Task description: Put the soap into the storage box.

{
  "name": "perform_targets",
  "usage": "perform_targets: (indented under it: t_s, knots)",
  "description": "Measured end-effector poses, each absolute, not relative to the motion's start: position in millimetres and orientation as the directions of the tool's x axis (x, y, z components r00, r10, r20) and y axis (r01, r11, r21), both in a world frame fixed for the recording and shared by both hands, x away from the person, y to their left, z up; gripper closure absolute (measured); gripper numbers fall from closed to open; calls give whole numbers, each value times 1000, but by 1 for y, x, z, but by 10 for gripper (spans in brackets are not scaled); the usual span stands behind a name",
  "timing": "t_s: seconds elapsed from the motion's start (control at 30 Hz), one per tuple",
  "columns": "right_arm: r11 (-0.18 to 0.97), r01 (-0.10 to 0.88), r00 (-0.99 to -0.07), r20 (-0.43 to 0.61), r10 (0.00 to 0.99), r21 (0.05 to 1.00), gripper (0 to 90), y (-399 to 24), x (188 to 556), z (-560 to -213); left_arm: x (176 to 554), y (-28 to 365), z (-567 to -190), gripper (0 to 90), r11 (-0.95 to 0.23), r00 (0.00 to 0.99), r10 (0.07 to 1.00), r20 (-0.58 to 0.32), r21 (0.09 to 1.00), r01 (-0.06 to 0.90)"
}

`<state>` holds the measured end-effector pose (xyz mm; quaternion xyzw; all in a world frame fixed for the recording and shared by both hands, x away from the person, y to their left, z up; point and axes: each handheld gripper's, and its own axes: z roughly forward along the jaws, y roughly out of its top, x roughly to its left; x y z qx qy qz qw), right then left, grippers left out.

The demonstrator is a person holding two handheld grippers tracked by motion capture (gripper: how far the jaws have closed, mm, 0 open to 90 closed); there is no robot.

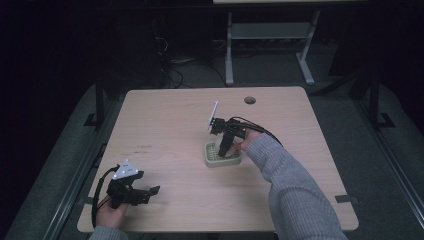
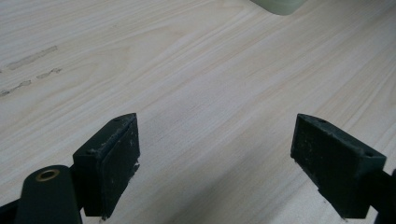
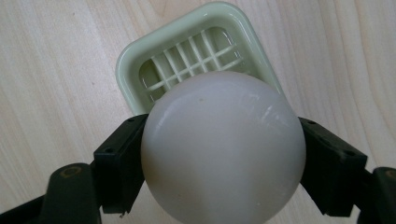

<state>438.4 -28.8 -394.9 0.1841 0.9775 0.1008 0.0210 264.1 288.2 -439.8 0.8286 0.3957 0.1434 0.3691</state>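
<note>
A white ball (image 3: 223, 144) sits between the two black jaws of my right gripper (image 3: 222, 161), which is shut on it. Just under and beyond the ball lies a small pale green square tray (image 3: 127, 58) with a grid floor. In the high view the right gripper (image 1: 223, 150) points steeply down over that tray (image 1: 210, 161) near the table's middle. My left gripper (image 1: 152, 191) rests low at the front left corner, held by a hand. Its jaws stand wide apart, open, with bare wood between them (image 2: 229, 154). The tray's corner (image 2: 279, 4) peeks in at that view's top edge.
The wooden table (image 1: 165, 125) has a round cable hole (image 1: 250, 100) at the back. Faint scuff marks (image 2: 28, 70) streak the wood on the left. Behind the table stand a white desk frame (image 1: 270, 35) and loose cables on a dark floor.
</note>
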Motion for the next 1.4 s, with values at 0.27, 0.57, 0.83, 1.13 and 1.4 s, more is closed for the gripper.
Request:
perform_targets:
  t_s: [0.27, 0.57, 0.83, 1.13, 1.4]
  knots:
    - [916, 347, -935, -5, 356, 200, 230, -22, 441, -400, 265, 287, -440, 153, -408, 645, 762, -61, 728, 551]
    - [916, 350, -934, -7, 358, 196, 230, -22, 441, -404, 265, 287, -441, 153, -408, 642, 764, -63, 725, 555]
    - [917, 348, -935, -3, 355, 197, 230, -21, 442, -408, 267, 286, -441, 153, -409, 642, 764, -66, 720, 560]
    - [914, 355, -932, 6, 361, 196, 229, -21, 444, -412, 267, 285, -442, 152, -409, 646, 761, -65, 724, 555]
    - [916, 354, -933, 5, 359, 191, 229, -19, 445, -415, 266, 286, -441, 152, -412, 648, 759, -62, 725, 552]
